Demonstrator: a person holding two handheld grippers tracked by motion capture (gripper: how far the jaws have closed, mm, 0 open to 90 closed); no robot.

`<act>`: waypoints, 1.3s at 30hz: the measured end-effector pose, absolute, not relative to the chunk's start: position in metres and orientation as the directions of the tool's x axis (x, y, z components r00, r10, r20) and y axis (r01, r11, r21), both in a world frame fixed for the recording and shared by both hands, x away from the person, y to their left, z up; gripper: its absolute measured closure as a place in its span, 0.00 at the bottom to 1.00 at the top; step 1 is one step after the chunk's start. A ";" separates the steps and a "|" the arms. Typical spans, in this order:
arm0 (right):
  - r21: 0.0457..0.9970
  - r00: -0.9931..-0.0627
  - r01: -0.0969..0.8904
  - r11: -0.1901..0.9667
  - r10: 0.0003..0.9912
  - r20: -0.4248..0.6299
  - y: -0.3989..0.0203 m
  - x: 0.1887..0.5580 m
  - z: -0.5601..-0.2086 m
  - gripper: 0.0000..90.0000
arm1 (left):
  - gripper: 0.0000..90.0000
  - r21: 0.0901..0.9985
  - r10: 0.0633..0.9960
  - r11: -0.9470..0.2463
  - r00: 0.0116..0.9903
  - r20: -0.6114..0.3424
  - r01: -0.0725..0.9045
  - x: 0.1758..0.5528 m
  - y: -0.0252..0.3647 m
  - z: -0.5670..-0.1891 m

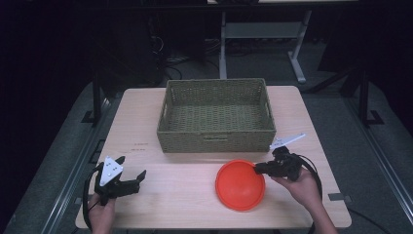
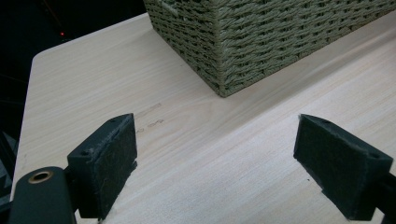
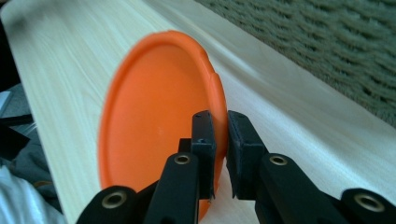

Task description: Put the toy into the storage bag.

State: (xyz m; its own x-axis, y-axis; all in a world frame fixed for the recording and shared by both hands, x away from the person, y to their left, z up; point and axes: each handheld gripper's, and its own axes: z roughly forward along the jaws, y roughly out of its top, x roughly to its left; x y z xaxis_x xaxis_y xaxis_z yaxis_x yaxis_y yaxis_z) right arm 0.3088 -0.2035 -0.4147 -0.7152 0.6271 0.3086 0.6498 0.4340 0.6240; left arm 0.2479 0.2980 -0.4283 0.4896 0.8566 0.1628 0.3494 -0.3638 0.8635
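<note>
A round orange plastic plate (image 1: pixel 240 185), smooth and matte with a raised rim, lies on the near right part of the pale wood-grain table (image 1: pixel 160 170), just in front of a rectangular woven basket of olive-green cord (image 1: pixel 216 115). The right gripper (image 1: pixel 256 168), a black two-jaw tool with a white three-cornered plate on top, is clamped on the plate's right rim. In the right gripper view its two dark foam-faced pads (image 3: pixel 203 135) pinch the thin orange edge between them, and the plate (image 3: pixel 154 116) appears tilted with its rim off the wood, though the close angle makes that hard to judge. The basket's coarse braided wall (image 3: pixel 327 51) runs along the upper right of that view.

The left gripper (image 1: pixel 139 176) rests over the near left part of the table, well apart from the plate. Its jaws stand wide apart with only bare wood between them; the pads (image 2: pixel 109 163) look like dense black felt or foam, with a brass-coloured rivet at the joint. A corner of the basket (image 2: pixel 243 46) sits ahead of it. Faint small dark marks (image 2: pixel 152 116) lie on the wood by the left pad; they may be print, but they are too small to read.

The basket holds nothing visible and has a slot handle in its near wall. Beyond the table stand a grey floor and the white metal legs of a bench (image 1: pixel 297 63).
</note>
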 end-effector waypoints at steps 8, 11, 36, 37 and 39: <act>0.665 -0.756 0.604 0.440 0.581 0.302 -0.200 0.302 -0.393 0.91 | 0.14 0.863 0.860 -0.361 0.485 0.162 0.353 0.248 0.299 -0.428; 0.682 -0.774 0.578 0.449 0.567 0.283 -0.198 0.297 -0.381 0.92 | 0.14 0.864 0.859 -0.360 0.486 0.161 0.351 0.248 0.299 -0.428; 0.719 -0.810 0.523 0.457 0.529 0.253 -0.192 0.309 -0.323 0.92 | 0.14 0.865 0.866 -0.353 0.475 0.158 0.356 0.247 0.301 -0.428; 0.719 -0.810 0.523 0.457 0.529 0.253 -0.192 0.309 -0.323 0.92 | 0.14 0.865 0.866 -0.353 0.475 0.158 0.356 0.247 0.301 -0.428; 0.713 -0.812 0.520 0.470 0.532 0.241 -0.189 0.313 -0.315 0.92 | 0.14 0.865 0.866 -0.354 0.473 0.160 0.356 0.247 0.301 -0.428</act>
